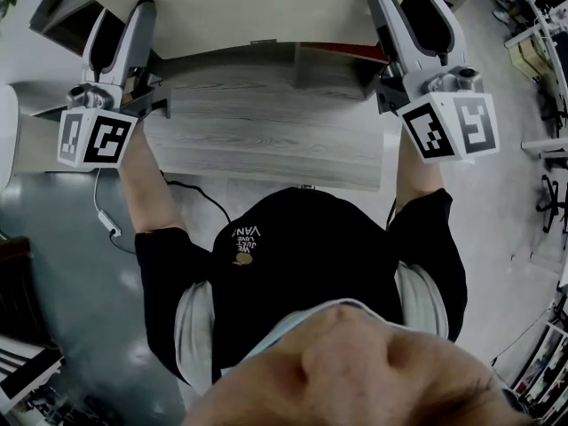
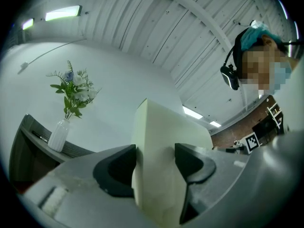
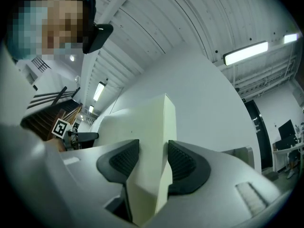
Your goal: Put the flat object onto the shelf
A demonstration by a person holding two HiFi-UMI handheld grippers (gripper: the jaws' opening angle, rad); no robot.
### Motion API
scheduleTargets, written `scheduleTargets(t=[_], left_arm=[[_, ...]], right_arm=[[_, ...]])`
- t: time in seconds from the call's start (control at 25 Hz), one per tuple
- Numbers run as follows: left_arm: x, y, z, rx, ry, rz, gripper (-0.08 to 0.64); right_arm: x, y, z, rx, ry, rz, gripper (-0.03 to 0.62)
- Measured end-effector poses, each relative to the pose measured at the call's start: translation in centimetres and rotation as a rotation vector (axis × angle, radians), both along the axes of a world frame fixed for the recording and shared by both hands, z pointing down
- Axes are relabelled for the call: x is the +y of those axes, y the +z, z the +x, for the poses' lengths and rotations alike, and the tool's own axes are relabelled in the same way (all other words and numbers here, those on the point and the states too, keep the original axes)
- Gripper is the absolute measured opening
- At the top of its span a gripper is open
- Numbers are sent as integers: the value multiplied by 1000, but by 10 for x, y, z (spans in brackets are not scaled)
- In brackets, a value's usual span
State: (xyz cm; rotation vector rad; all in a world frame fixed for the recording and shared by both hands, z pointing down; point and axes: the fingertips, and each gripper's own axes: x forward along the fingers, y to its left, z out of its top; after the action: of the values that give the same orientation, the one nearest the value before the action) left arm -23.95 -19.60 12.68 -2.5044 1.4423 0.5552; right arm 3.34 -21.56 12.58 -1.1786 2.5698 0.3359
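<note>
1. The cream flat object (image 1: 231, 7) is up in the air, carried edge-on at both ends. The grey wood-grain worktop (image 1: 266, 140) lies below the flat object in the head view.
2. Left tongs (image 2: 154, 164): jaws partly apart, both dark pads pressed against the faces of the flat object. That is a firm pinch on 1 end.
3. Right tongs (image 3: 153, 163): same story, ribbed pads clamped on either face at the other end. Nothing else is between the jaws.
4. Step in hand, as I read it: the carry. The flat object is off the worktop and not yet on any shelf.
5. In the left gripper view, left of the flat object, a white vase (image 2: 59, 135) stands on a dark shelf (image 2: 33, 129). That is probably the target.
6. Next move calls for both tongs travelling together, keeping the flat object level. They should slide it over the shelf edge clear of the vase, and open only once it rests there.
7. Count: 1 flat object, 2 tongs, 1 worktop, 1 vase, 1 shelf in sight.
</note>
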Motion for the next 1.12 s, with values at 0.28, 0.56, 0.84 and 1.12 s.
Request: scheduleTargets(t=[0.28, 0.56, 0.84, 1.12], left_arm=[[-17, -31, -4, 22, -13, 9, 262], [-24, -53, -4, 16, -5, 41, 262], [-23, -63, 3, -3, 5, 84, 261], [-34, -82, 8, -20, -7, 109, 259]], right_arm=[[-14, -41, 2, 1, -2, 58, 184], [-18, -67, -2, 20, 4, 120, 183], [-17, -72, 0, 22, 16, 161, 183], [-31, -82, 5, 2, 19, 166, 179]])
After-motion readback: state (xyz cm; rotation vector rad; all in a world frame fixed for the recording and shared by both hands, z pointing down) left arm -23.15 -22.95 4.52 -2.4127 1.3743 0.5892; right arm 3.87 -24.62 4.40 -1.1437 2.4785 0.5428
